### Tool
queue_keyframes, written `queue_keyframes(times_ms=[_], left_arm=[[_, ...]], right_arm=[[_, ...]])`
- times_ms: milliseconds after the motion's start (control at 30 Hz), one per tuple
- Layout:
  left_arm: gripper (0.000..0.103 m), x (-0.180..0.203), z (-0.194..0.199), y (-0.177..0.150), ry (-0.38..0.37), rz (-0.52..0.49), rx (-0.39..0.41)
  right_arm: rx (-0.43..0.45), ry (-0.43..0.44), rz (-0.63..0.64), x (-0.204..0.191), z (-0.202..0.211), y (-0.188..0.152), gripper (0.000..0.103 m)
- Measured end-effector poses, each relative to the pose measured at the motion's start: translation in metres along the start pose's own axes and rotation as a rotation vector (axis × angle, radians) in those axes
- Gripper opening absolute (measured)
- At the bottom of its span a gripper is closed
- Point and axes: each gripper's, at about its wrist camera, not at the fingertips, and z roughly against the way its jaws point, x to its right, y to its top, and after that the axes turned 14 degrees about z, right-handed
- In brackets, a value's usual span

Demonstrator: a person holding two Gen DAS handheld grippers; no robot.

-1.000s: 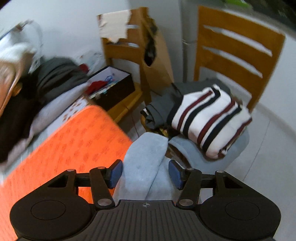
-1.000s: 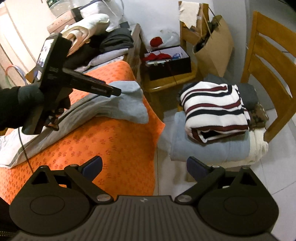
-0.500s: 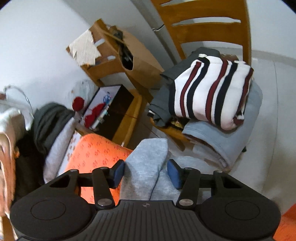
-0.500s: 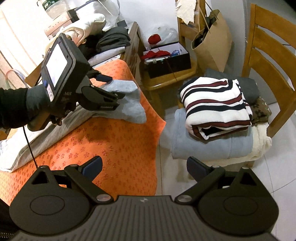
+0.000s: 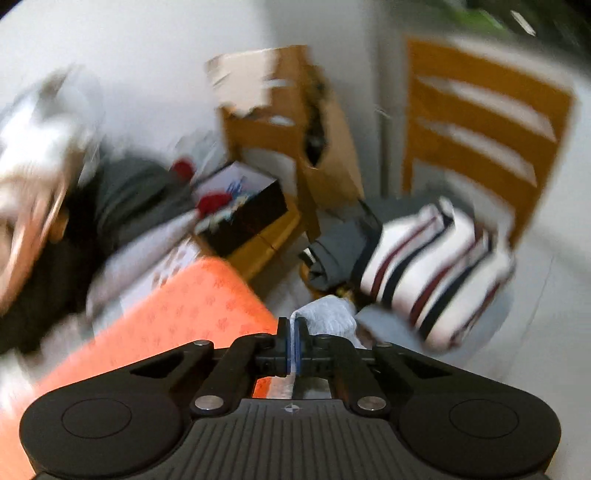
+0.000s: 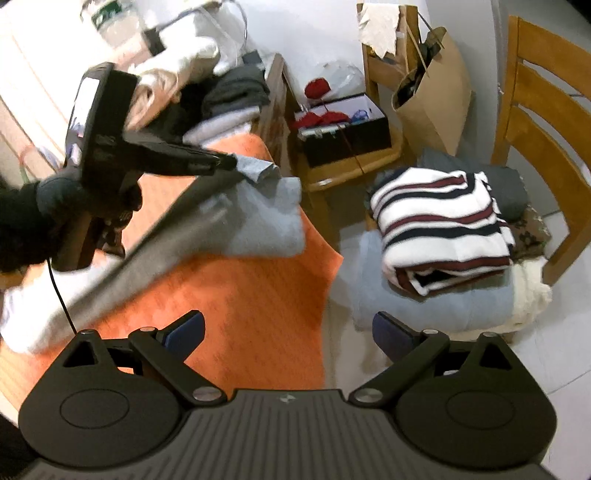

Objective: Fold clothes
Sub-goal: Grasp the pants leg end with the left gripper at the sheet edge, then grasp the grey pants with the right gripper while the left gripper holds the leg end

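L gripper (image 5: pixel 294 341): we clamp grey garment (image 6: pixel 258 221) edge, lifted above orange cloth (image 6: pixel 240 295).
R gripper (image 6: pixel 288 332): wide apart, empty, near orange cloth's corner.
Striped sweater (image 6: pixel 439 229): folded, right of cloth.

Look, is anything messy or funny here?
Yes. The brown paper bag leans crooked on a chair, with a torn paper over the chair's back. The grey garment hangs half-lifted off the orange cover, pinched in the left tool.

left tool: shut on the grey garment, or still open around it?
Shut on it. In the left wrist view the left tool has its blue pads pressed together with an edge of the grey garment pinched between them.
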Motion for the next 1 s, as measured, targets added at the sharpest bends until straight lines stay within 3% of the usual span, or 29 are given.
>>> queue_keyframes(times_ms=[233, 333, 400, 500, 633, 767, 867, 1000], left_arm=[[0.004, -0.091, -0.004, 0.029, -0.177, 0.474, -0.135], [0.004, -0.117, -0.017, 0.029, -0.245, 0.589, -0.187], [0.004, -0.127, -0.026, 0.029, -0.278, 0.614, -0.212], [0.004, -0.135, -0.039, 0.028, -0.336, 0.635, -0.245], [0.005, -0.14, -0.055, 0.029, -0.399, 0.648, -0.267], [0.008, -0.153, -0.059, 0.034, -0.433, 0.642, -0.208], [0.019, -0.166, -0.044, 0.035, -0.446, 0.61, -0.157], [0.024, -0.176, -0.006, 0.025, -0.465, 0.501, -0.124]], right_arm=[[0.06, 0.112, -0.162, 0.006, -0.022, 0.037, 0.085], [0.064, 0.159, -0.243, 0.005, -0.045, 0.055, 0.07], [0.065, 0.196, -0.314, 0.005, -0.062, 0.068, 0.057], [0.061, 0.223, -0.41, 0.006, -0.089, 0.088, 0.048], [0.054, 0.216, -0.488, 0.006, -0.122, 0.117, 0.047], [0.025, 0.181, -0.523, 0.008, -0.149, 0.138, 0.047], [-0.015, 0.174, -0.578, 0.013, -0.166, 0.139, 0.047], [-0.066, 0.172, -0.645, 0.019, -0.185, 0.133, 0.047]])
